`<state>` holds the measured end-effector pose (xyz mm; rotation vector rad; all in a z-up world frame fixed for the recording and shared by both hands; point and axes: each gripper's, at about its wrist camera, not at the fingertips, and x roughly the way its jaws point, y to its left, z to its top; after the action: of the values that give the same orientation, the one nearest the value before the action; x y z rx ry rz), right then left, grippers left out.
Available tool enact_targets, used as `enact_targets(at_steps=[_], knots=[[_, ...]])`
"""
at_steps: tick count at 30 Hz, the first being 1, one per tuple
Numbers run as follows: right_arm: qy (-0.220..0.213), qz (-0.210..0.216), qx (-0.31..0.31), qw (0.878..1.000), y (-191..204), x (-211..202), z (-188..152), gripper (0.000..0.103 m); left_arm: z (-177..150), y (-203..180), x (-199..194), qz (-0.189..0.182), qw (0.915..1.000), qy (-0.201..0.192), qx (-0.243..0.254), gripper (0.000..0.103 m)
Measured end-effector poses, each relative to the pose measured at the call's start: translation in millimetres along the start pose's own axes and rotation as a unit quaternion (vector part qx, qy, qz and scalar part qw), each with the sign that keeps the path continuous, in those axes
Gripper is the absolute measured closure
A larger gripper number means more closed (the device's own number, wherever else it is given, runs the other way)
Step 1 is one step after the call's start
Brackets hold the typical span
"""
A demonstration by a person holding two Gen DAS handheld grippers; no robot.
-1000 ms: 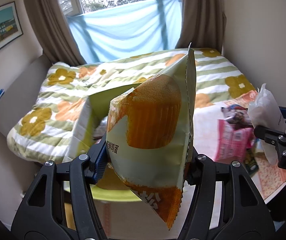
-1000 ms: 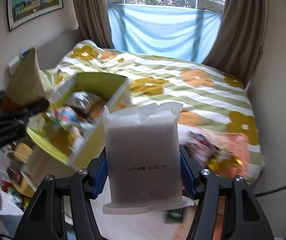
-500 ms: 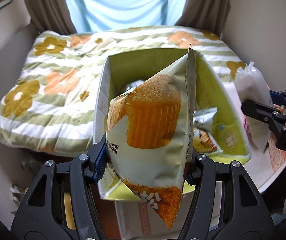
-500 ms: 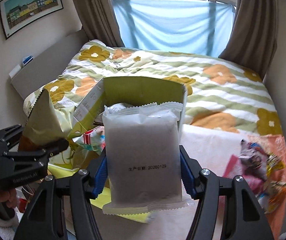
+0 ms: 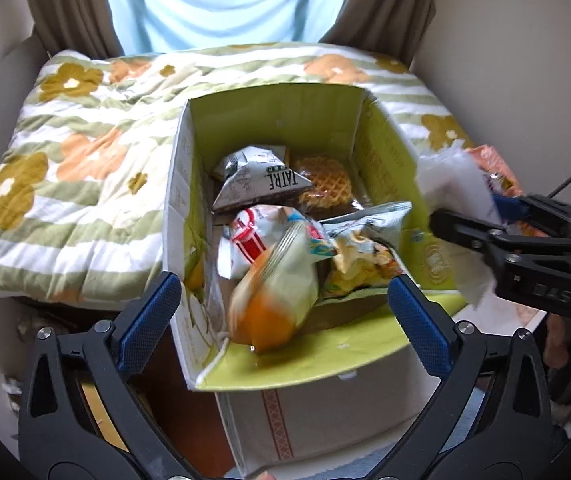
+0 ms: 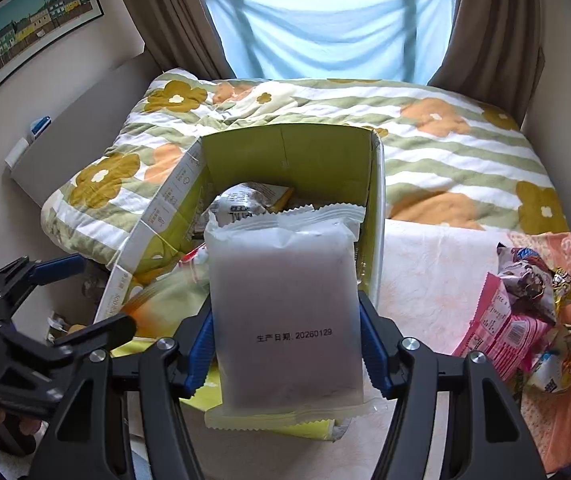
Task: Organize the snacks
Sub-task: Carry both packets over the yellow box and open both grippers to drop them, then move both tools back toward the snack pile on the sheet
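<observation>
Now your green carton (image 5: 277, 120) sits at the near left corner of the table, open-topped and already heaped with packets, and your left gripper (image 5: 285, 312) has just been opening to its full spread, so the orange cake bag (image 5: 273, 300) is free and blurred, tipping into the carton's near end. That puts one more snack away. Your right gripper (image 6: 285, 348) is clamped on the frosted white pouch (image 6: 285, 312), upright just above the carton's near rim, long axis pointing up toward the window (image 6: 325, 20).
</observation>
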<state>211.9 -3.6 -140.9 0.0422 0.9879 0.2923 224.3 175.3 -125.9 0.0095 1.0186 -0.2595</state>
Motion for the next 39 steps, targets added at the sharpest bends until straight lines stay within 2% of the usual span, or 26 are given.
enact_targets(at_steps=[8,13,18,20,22,30,39], knots=[[0.027,0.008,-0.001,1.000,3,11,-4,0.044,-12,16,3,0.006,0.9987,0.004,-0.051,0.000],[0.043,0.005,0.012,0.999,3,26,-6,0.044,-13,20,8,0.010,0.9981,0.013,-0.059,0.000],[0.036,0.007,0.021,0.999,4,33,-4,0.043,-12,25,0,0.021,0.9977,0.002,-0.064,0.000],[0.030,0.016,0.026,0.999,4,32,-5,0.036,-13,27,-2,0.022,0.9973,0.001,-0.070,0.000],[0.014,0.030,0.030,0.999,4,26,-8,0.010,-16,28,-2,0.022,0.9970,0.002,-0.074,0.000],[0.004,0.023,0.046,0.999,2,17,-16,0.009,-24,25,5,0.018,0.9972,0.018,-0.071,0.000],[-0.018,0.006,0.046,0.999,7,-1,-16,0.009,-18,19,-1,0.015,0.9987,0.002,-0.048,0.000]])
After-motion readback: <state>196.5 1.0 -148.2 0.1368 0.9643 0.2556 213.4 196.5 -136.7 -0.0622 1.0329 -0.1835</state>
